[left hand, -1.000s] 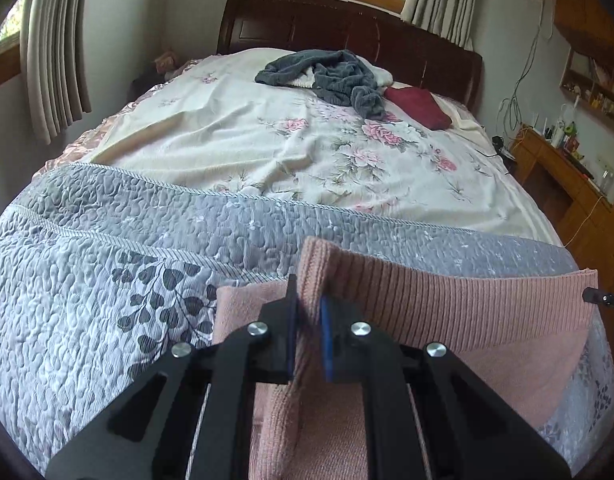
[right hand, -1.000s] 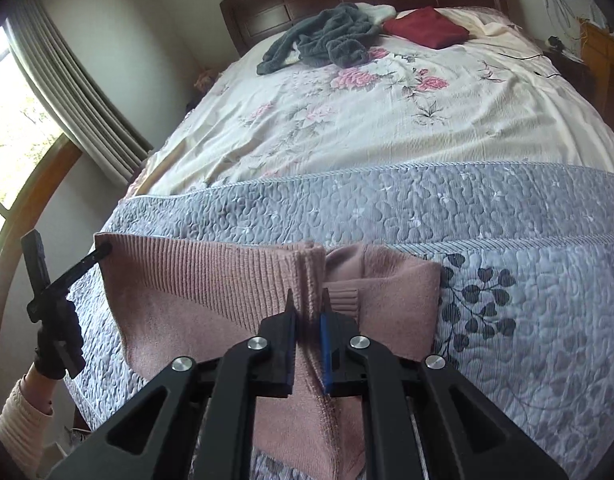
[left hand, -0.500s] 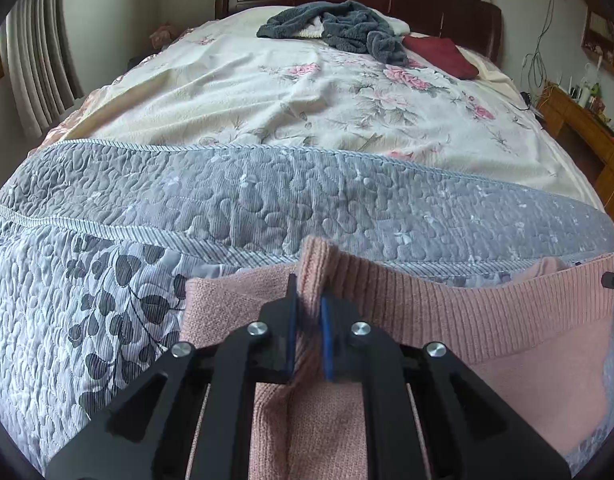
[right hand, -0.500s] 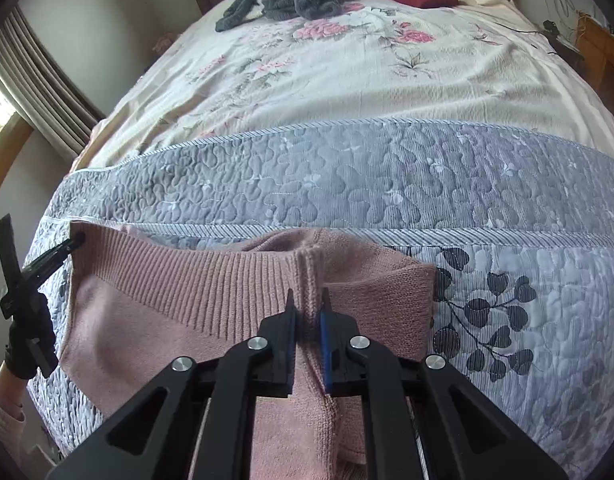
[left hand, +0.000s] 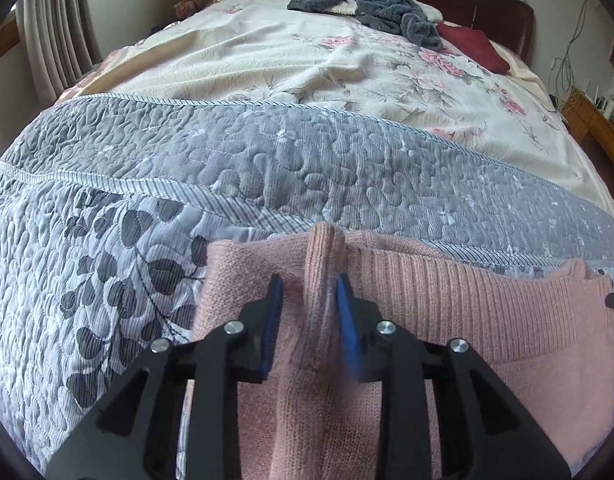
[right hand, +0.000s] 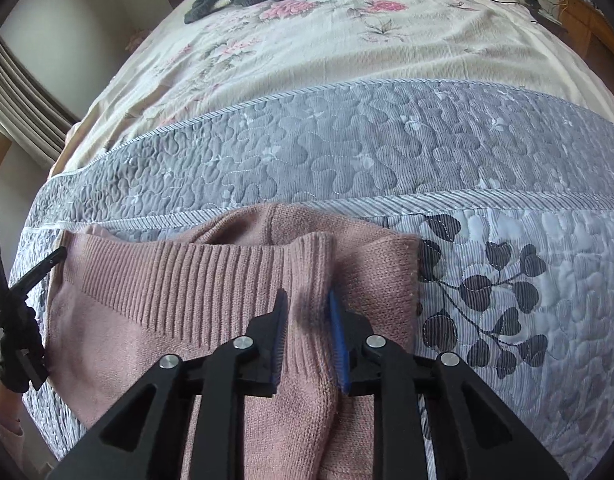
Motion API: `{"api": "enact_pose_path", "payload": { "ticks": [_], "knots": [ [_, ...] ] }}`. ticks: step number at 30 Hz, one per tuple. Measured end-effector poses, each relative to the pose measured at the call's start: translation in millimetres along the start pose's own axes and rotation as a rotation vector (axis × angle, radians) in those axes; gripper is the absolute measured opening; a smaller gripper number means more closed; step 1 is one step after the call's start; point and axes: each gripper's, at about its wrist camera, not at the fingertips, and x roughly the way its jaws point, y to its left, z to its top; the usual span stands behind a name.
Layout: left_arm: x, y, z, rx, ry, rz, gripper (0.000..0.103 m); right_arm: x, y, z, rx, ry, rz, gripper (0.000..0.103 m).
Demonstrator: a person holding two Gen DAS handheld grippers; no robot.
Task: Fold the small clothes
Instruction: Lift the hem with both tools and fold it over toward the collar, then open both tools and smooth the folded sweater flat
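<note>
Both grippers, left gripper (left hand: 309, 292) and right gripper (right hand: 305, 308), fingers apart, astride pinched ridges of pink sweater (left hand: 447, 308) on grey quilt (left hand: 267, 168). Fold laid, I reckon; next back out clean, no snagging knit.

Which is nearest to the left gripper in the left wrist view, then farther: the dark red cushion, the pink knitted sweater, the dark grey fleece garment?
1. Pink knitted sweater, between the left gripper fingers.
2. Dark grey fleece garment, far, near the headboard.
3. Dark red cushion, far right; too close to call against the fleece.
</note>
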Motion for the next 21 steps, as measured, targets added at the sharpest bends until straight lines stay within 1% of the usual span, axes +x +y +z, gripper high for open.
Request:
{"api": "enact_pose_path", "payload": {
  "ticks": [2,3,5,6,7,8,9,11,15,16,17,18,19,21],
  "knots": [
    [-11.2,5.5,-0.7,-0.014,-0.007,0.009,0.034,-11.5,-4.3,-5.1,0.013,-0.004,0.024,0.026],
    [-19.3,7.6,-1.8,-0.014,-0.013,-0.002,0.034,-18.4,-5.6,-8.5,0.017,-0.005,0.040,0.028],
    [-38.8,5.7,-5.5,0.013,-0.032,0.015,0.042,-35.1,-7.0,-18.5,0.016,-0.010,0.069,0.034],
    [-50.9,3.5,-9.5,0.033,-0.047,0.011,0.045,-43.1,-7.2,-25.8,0.013,-0.007,0.085,0.035],
    [-62.7,0.4,-14.8,0.054,-0.058,0.007,0.051,-50.2,-7.3,-34.4,0.011,0.000,0.100,0.041],
    [-73.4,-2.9,-21.3,0.071,-0.064,0.001,0.054,-56.4,-7.0,-44.5,0.010,0.012,0.112,0.045],
    [-83.7,-6.4,-30.1,0.087,-0.065,-0.019,0.054,-62.3,-7.0,-56.3,0.006,0.022,0.127,0.045],
    [-100.0,-13.4,-51.7,0.115,-0.053,-0.052,0.060,-69.6,-6.7,-82.3,0.000,0.045,0.165,0.045],
    [-108.2,-29.0,-99.1,0.176,0.009,-0.093,0.060,-62.8,-9.8,-128.4,0.034,0.124,0.215,0.045],
    [-107.6,-31.5,-110.0,0.187,0.018,-0.093,0.060,-59.1,-10.1,-136.9,0.036,0.141,0.218,0.041],
    [-105.5,-34.6,-119.0,0.198,0.029,-0.092,0.060,-56.2,-9.5,-143.1,0.031,0.150,0.223,0.027],
    [-102.5,-36.2,-126.7,0.199,0.043,-0.090,0.060,-53.3,-8.8,-148.4,0.024,0.160,0.220,0.017],
    [-98.4,-36.4,-133.0,0.190,0.059,-0.095,0.060,-51.2,-8.7,-152.5,0.023,0.166,0.206,0.013],
    [-91.0,-33.7,-142.9,0.174,0.081,-0.092,0.060,-49.8,-9.6,-157.4,0.030,0.161,0.192,0.011]
  ]
}}
